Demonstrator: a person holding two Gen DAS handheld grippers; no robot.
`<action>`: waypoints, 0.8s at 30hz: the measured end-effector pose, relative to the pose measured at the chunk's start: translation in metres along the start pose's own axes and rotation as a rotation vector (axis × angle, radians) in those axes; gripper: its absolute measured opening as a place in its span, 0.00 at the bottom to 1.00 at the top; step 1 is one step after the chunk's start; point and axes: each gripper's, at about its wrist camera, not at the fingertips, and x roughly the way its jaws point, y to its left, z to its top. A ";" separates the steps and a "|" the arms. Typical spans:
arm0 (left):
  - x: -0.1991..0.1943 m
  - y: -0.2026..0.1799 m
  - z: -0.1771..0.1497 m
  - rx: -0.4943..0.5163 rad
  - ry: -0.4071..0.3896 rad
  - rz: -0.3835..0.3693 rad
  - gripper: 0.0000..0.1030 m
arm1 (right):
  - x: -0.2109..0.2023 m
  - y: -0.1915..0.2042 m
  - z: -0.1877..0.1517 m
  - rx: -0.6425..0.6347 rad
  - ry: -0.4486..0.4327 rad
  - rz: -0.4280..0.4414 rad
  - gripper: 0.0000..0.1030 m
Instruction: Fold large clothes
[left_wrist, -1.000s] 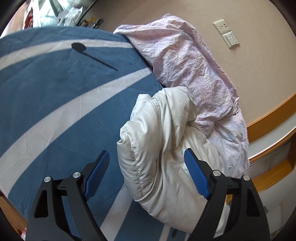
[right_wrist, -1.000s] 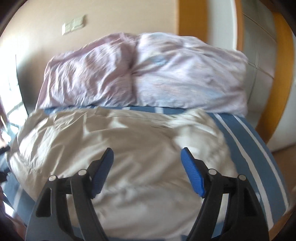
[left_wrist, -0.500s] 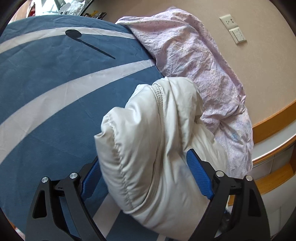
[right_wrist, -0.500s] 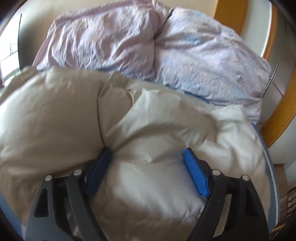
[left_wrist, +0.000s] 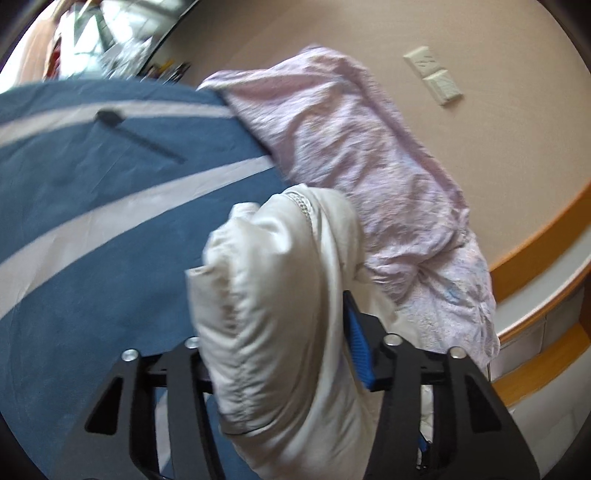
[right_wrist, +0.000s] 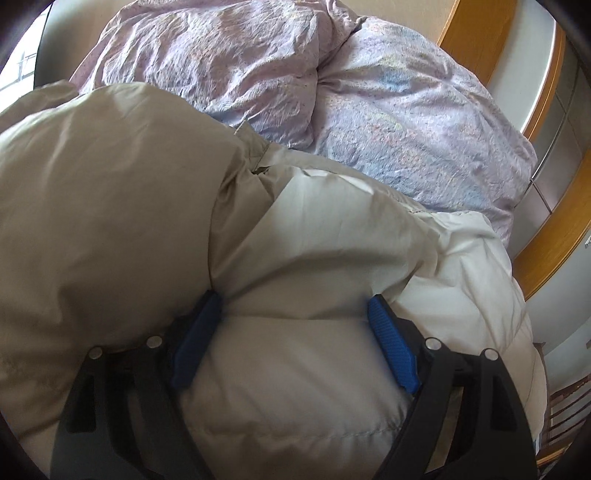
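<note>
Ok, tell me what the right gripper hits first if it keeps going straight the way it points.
Nothing new: the right gripper is already pushed into the puffy cream jacket, its jaws wide around a bulge. Beyond that lie the lilac pillows, though depth is unclear.

Puffy cream quilted jacket (left_wrist: 280, 302), bunched, crumpled on blue striped bed, beside pillows.

**Cloth, plastic and wood**

The padded jacket (right_wrist: 314, 229) is smooth cloth with a faint sheen. Beside it, the lilac duvet (left_wrist: 369, 155) is crinkled, matt fabric. Gripper pads (right_wrist: 391, 347) are ribbed blue plastic. Beyond the jacket, the wood trim (right_wrist: 554, 254) looks glossy.
</note>
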 end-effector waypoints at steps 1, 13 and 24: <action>-0.003 -0.007 0.000 0.020 -0.009 -0.016 0.44 | 0.000 0.000 0.000 -0.002 -0.001 -0.003 0.80; -0.030 -0.129 -0.027 0.361 -0.077 -0.305 0.42 | 0.003 -0.008 0.008 -0.033 0.000 0.038 0.80; -0.044 -0.218 -0.085 0.622 -0.082 -0.523 0.42 | -0.064 -0.127 -0.017 0.089 -0.122 0.150 0.88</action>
